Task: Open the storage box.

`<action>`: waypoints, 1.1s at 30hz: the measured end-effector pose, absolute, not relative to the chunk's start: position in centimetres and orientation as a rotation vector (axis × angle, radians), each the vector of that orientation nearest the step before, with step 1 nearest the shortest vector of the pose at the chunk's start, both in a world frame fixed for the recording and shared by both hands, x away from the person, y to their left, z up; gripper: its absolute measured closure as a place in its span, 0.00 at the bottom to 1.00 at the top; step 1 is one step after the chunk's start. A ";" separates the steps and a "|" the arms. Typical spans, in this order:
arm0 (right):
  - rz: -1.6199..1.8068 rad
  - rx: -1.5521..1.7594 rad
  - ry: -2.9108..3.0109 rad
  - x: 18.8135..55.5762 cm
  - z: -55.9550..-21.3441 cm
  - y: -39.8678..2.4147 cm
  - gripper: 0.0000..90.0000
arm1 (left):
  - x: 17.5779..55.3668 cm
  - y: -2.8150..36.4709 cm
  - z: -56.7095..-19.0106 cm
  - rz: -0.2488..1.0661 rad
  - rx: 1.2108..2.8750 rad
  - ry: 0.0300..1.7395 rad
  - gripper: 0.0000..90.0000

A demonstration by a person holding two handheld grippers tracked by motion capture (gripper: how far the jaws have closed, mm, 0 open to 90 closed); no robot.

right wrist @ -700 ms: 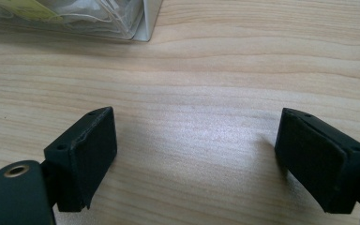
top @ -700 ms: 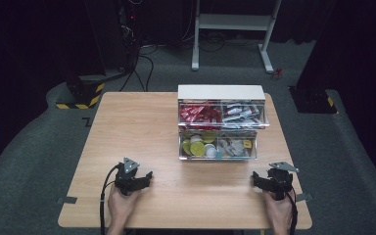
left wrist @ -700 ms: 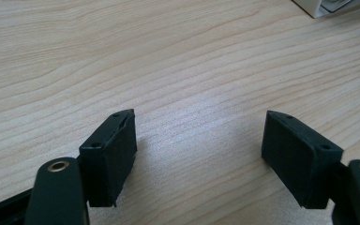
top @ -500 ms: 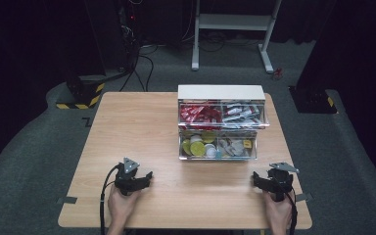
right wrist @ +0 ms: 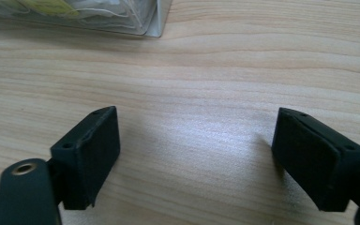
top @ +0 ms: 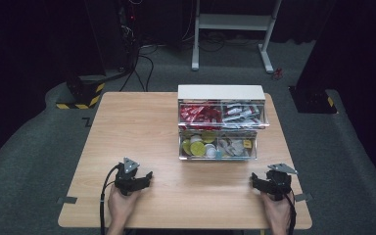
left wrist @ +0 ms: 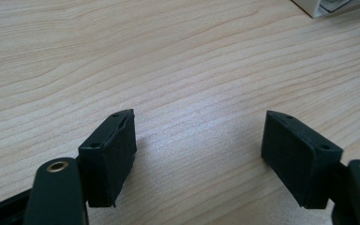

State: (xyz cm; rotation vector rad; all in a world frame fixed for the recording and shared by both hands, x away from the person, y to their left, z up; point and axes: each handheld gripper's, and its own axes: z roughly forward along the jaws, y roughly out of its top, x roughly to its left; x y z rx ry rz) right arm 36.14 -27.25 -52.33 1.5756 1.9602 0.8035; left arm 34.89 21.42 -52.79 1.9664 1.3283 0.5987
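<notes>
While resting on the worktop (top: 142,132), both grippers, left (top: 146,177) and right (top: 254,182), jaws wide apart, empty; mid-worktop, clear two-tier drawer box (top: 221,122): red packets above, yellow discs below.

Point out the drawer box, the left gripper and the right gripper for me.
Drawer box (top: 220,92), high view, white top.
Left gripper (top: 148,175), high view, between its jaw tips.
Right gripper (top: 252,182), high view, between its jaw tips.

Left gripper (top: 147,177) and right gripper (top: 254,182) low, fingers (left wrist: 110,157) spread wide, empty.
</notes>
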 end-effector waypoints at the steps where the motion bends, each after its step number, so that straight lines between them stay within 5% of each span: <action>1: 0.806 1.574 1.961 36.1 -52.3 -27.2 0.20 | 34.9 21.4 -52.8 0.599 1.967 1.328 0.30; 33: 1.010 1.467 1.947 34.2 -51.5 -27.4 0.47 | 34.9 21.4 -52.8 0.599 1.967 1.327 0.30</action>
